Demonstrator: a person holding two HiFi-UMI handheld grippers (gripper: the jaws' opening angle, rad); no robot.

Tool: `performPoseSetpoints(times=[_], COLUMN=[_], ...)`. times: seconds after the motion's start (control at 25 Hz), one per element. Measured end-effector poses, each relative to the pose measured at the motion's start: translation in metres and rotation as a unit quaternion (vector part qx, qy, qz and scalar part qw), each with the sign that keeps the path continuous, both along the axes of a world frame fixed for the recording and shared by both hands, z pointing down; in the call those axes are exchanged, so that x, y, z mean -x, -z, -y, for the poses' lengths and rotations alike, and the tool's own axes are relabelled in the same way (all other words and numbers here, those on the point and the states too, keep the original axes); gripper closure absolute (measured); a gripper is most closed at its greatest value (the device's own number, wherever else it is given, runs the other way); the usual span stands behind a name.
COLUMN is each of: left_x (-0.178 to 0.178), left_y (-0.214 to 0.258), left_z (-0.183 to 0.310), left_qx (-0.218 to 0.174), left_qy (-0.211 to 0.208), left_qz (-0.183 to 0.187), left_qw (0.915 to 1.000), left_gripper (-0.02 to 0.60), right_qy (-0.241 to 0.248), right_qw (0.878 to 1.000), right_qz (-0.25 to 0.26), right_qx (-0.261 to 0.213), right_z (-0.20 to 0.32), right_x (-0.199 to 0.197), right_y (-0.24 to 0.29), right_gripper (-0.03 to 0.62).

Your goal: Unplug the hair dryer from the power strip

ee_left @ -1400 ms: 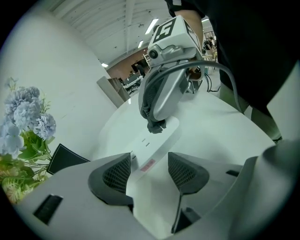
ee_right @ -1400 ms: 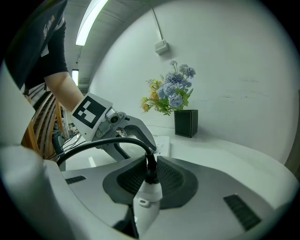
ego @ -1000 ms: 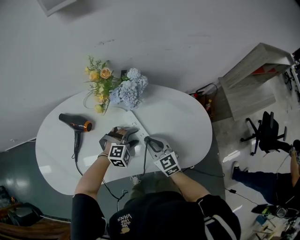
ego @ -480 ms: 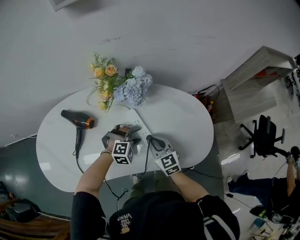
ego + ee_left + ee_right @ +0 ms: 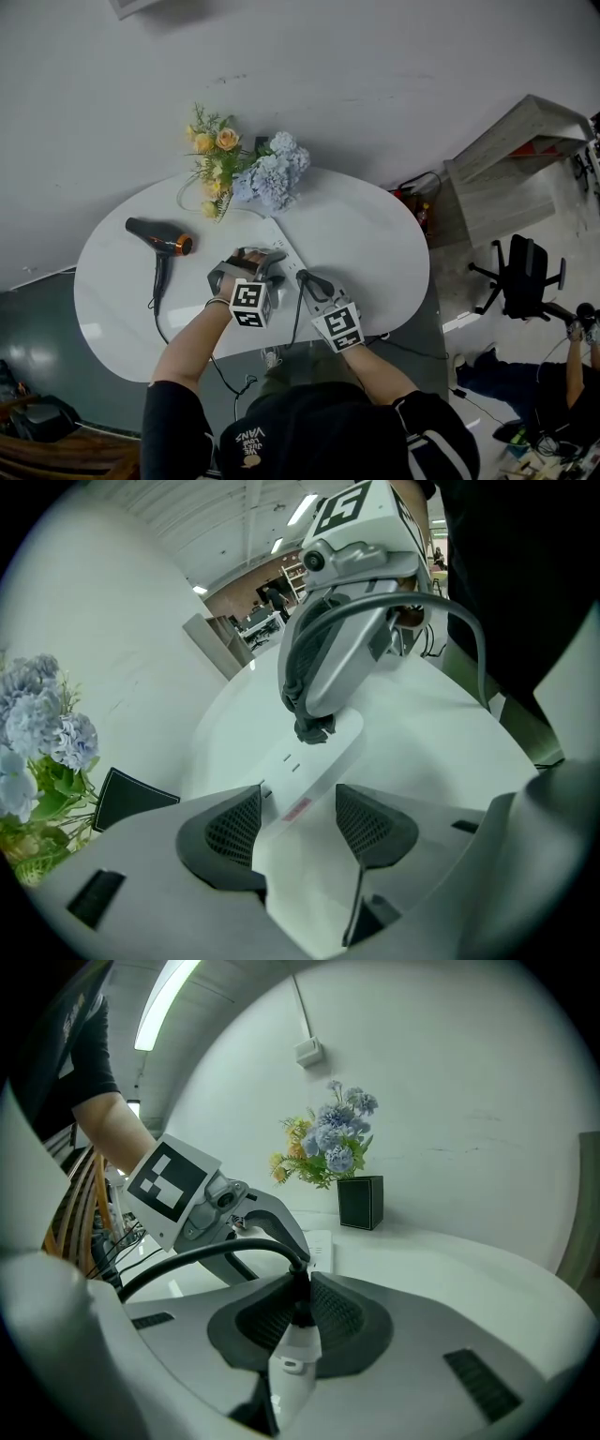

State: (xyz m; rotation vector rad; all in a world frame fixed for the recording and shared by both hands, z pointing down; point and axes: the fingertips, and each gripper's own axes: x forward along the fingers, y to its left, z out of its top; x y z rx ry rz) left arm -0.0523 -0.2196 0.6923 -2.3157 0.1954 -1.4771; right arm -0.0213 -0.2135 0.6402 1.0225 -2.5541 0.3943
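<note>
The black hair dryer (image 5: 157, 242) with an orange ring lies at the left of the white table (image 5: 375, 234). Its black cord (image 5: 206, 1255) loops to a black plug (image 5: 314, 727) seated in the white power strip (image 5: 323, 757). My right gripper (image 5: 298, 1321) is shut on that plug, and the strip's end (image 5: 292, 1365) shows just below the pads. My left gripper (image 5: 300, 825) is open and points steeply down, its pads (image 5: 234, 829) on either side of the strip's other end. In the head view the left gripper (image 5: 248, 264) and right gripper (image 5: 302, 277) sit side by side mid-table.
A bouquet (image 5: 248, 169) in a black square vase (image 5: 361, 1202) stands at the table's far edge. The cord hangs over the near edge (image 5: 267, 356). Right of the table are a wooden cabinet (image 5: 506, 169), an office chair (image 5: 525, 272) and a person (image 5: 562, 366) on the floor.
</note>
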Motion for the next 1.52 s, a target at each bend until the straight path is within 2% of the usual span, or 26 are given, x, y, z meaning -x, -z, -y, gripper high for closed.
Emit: performPoseSetpoints(times=[0.2,0.4,0.48,0.64,0.92,1.04,1.32,1.52], left_x=[0.0005,0.0000,0.0003,-0.0003,0.0010,0.0005,0.0008,0.0015], left_y=[0.0006,-0.0003,0.0003,-0.0007,-0.0011,-0.0025,0.0001,-0.0001], left_z=[0.0034,-0.0013,0.0017,-0.0054,-0.0019,-0.0049,-0.0002,0.0025], left_qx=[-0.010,0.004,-0.006,0.015,0.004,0.015,0.001,-0.011], left_qy=[0.005,0.001,0.001,-0.002,0.002,0.002,0.005,0.008], left_qz=[0.001,0.006,0.007,0.007,0.004,0.001,0.005,0.004], left_qw=[0.9999,1.0000,1.0000,0.9999,1.0000,0.9999,1.0000,0.9999], left_gripper=[0.333,0.333,0.334,0.334,0.334,0.334,0.334,0.336], right_qy=[-0.008,-0.012,-0.015,-0.011,-0.026,-0.018,-0.008,-0.019], right_qw=[1.000,1.000,1.000,1.000,0.999,1.000,1.000,0.999], right_qz=[0.010,0.008,0.007,0.000,0.012,-0.007,-0.026,0.003], right_qx=[0.007,0.010,0.016,0.014,0.028,0.018,0.012,0.028], right_z=[-0.0008,0.0005,0.0003,-0.0003,0.0006,0.0002,-0.0024,0.0002], right_x=[-0.0006,-0.0025,-0.0028,-0.0004,-0.0030,0.0001,0.0026,-0.0026], right_y=[0.0002,-0.0036,-0.0035,-0.0007,-0.0019,-0.0001,0.0007,-0.0011], right_gripper=[0.522,0.522,0.522,0.523,0.523,0.523,0.523,0.523])
